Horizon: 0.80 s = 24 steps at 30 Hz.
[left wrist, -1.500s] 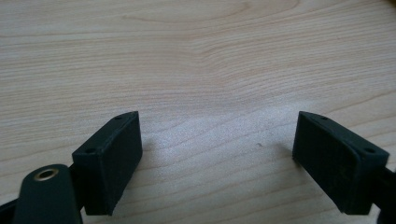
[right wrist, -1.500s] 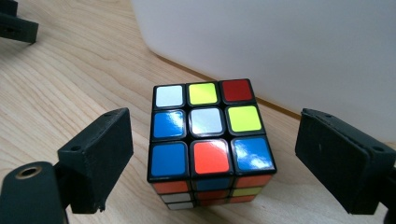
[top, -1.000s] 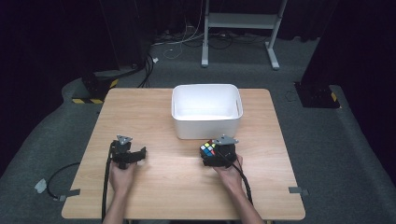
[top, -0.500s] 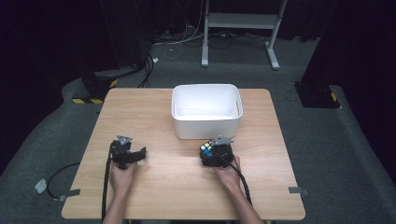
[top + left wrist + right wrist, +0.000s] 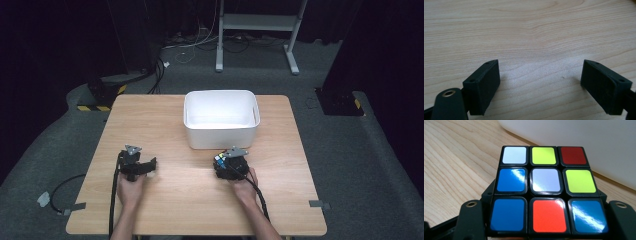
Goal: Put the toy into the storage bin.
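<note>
Black jaws of the right gripper (image 5: 544, 220) have just been closing and now sit against both sides of a puzzle cube (image 5: 544, 190), which fills the gap between them; in the right gripper view the cube's upper face shows nine stickers in white, yellow-green, red, blue and orange, and the pads appear to press on its lower flanks, so the cube is clamped. Just beyond the cube, past the fingertips, rises the pale wall of a white bin (image 5: 584, 142), with a narrow strip of wooden table (image 5: 451, 162) between cube and bin. From the high view the right gripper (image 5: 229, 162) lies on the table just in front of the bin (image 5: 221, 131), near its front wall but apart from it, with the cube (image 5: 221, 160) a small patch of colour at its tip and a hand (image 5: 243, 181) behind it. Well apart to the other side, the left gripper (image 5: 145, 166) rests on the table (image 5: 165, 200), held by the other hand (image 5: 130, 189). Its fingers (image 5: 482, 86) stand wide apart in the left gripper view, with nothing but bare light wood grain between and ahead of them.
</note>
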Available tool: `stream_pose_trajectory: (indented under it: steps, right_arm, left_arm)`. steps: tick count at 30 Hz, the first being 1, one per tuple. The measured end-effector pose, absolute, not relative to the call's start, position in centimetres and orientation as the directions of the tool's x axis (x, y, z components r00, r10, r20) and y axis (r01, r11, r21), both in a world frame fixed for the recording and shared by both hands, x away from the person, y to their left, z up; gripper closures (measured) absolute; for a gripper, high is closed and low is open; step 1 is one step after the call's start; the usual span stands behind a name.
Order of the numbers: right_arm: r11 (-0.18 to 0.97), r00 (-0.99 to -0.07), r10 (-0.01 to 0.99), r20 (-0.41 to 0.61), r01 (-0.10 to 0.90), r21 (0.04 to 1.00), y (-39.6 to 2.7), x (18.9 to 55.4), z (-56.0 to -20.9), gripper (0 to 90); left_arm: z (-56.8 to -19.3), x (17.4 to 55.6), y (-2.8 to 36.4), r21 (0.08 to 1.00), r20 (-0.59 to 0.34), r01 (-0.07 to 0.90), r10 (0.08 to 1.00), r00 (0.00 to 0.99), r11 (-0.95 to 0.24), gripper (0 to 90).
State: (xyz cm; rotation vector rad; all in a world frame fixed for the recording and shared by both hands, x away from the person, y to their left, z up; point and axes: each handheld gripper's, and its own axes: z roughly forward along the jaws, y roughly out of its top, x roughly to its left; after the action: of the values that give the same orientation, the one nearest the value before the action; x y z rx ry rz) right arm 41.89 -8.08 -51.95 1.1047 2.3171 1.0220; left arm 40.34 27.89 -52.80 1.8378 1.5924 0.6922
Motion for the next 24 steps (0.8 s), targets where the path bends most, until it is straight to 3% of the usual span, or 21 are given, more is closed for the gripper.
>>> stream_pose_trajectory:
  steps: [24]
  right_arm:
    - [0.436, -0.625, 0.780, -0.038, 0.499, 0.748, -7.98, 41.43, -51.62, 33.8]
  left_arm:
    - [-52.77, 40.36, 27.90, 0.731, 0.001, 0.676, 0.990, 0.139, -0.096, 16.4]
